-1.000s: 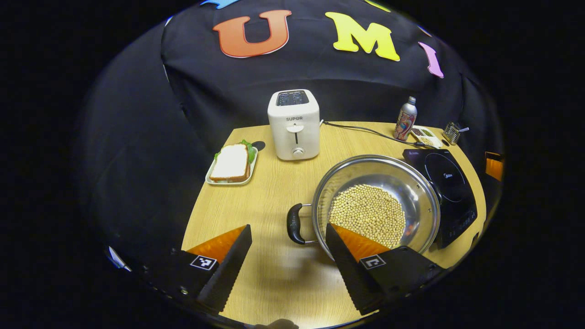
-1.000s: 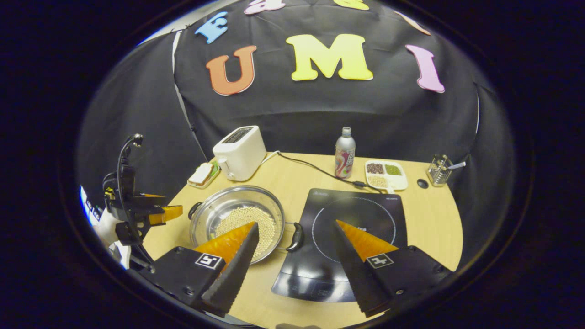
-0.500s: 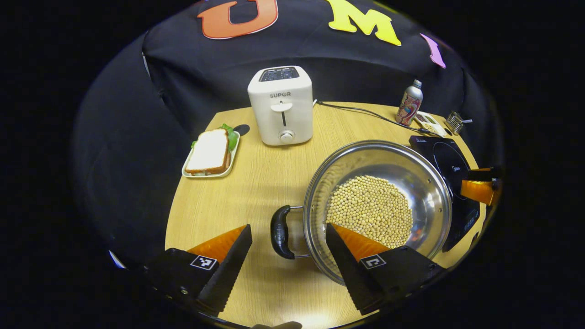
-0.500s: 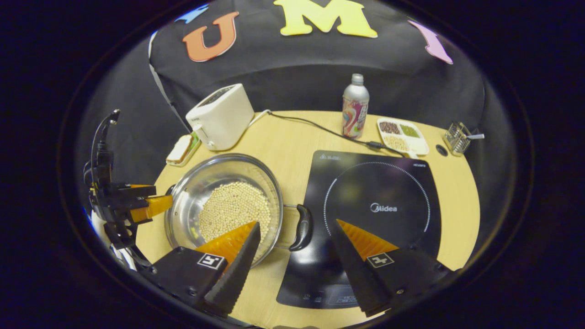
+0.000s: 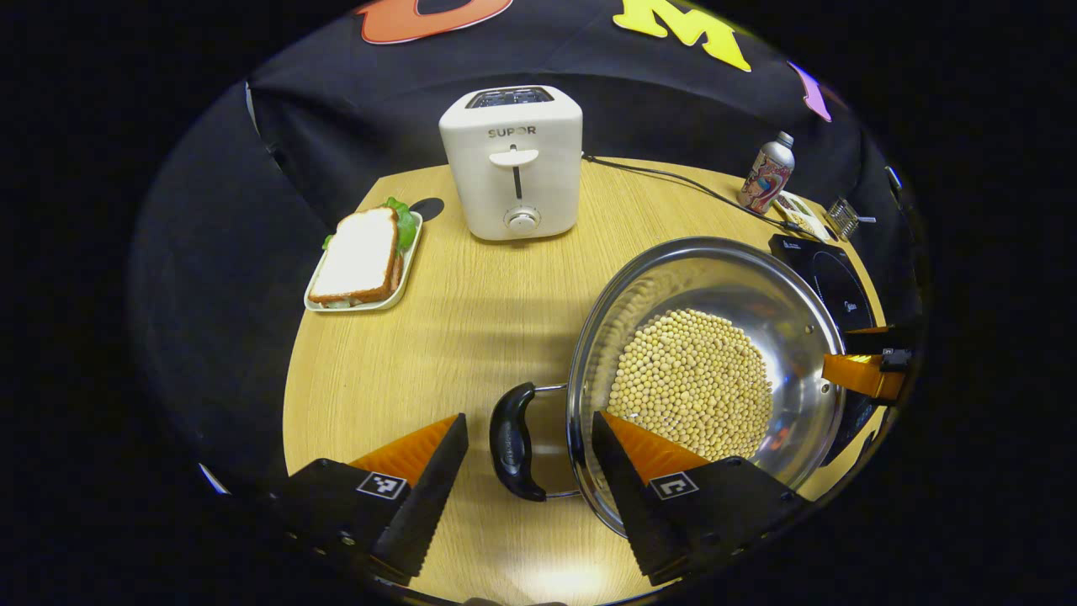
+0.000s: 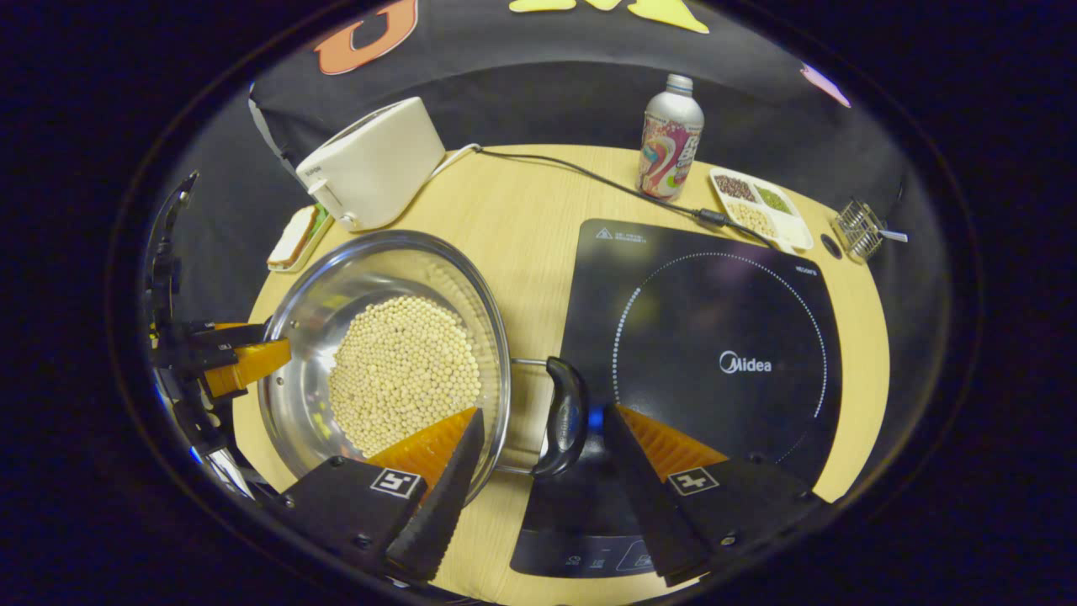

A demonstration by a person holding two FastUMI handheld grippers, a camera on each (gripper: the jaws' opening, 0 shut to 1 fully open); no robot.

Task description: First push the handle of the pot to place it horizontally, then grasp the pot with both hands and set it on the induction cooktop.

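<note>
Both tools closing in on the pot's side handles

The round steel pot of pale beans (image 6: pixel 387 353) sits lower left, beside the black induction cooktop (image 6: pixel 715 337); right tool (image 6: pixel 538 425) and left tool (image 5: pixel 526 429) gape around black handles, unpinched; next, clamp, lift.

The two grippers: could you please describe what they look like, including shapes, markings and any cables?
The left gripper and the right gripper look alike. Each has two tapered, wedge-shaped jaws with saw-toothed inner edges, and each jaw sits on a blocky mount bearing a small square black-and-white marker. In the right gripper view, the left gripper's dark body carries thin cables and a curved stalk on top.
</note>
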